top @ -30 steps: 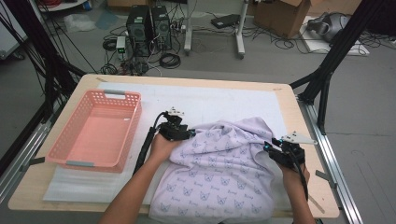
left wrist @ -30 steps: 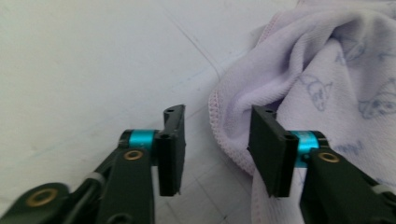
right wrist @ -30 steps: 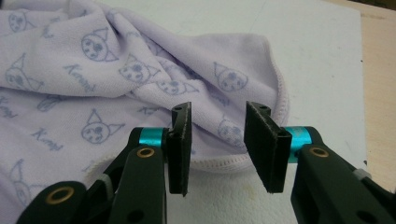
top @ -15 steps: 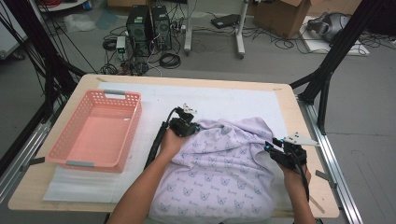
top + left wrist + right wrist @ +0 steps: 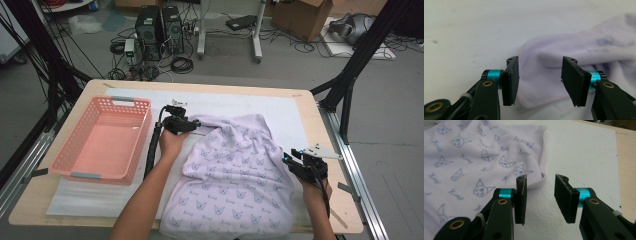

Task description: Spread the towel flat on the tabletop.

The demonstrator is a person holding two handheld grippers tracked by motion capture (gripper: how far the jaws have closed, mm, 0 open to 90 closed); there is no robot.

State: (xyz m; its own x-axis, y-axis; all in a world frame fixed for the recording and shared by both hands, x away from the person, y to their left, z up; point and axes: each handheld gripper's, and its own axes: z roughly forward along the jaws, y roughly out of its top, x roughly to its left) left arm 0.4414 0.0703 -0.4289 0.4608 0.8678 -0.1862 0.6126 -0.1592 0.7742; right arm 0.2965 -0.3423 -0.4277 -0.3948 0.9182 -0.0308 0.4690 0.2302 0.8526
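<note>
At the middle of the high view, a lilac towel (image 5: 235, 170) printed with cat faces lies spread but rumpled on the white mat (image 5: 295, 112), with the pink basket (image 5: 102, 140) empty at the frame's left. The left gripper (image 5: 187, 125) sits at the towel's upper-left corner; its jaws have just been opening and now stand apart, a fold of cloth between them with neither pad pressing on it. The right gripper (image 5: 540, 192) waits at the lower right with jaws parted, the hemmed edge beside one pad, ungripped. Folding seems barely begun: no clean fold shows, and both corners remain to be taken.
</note>
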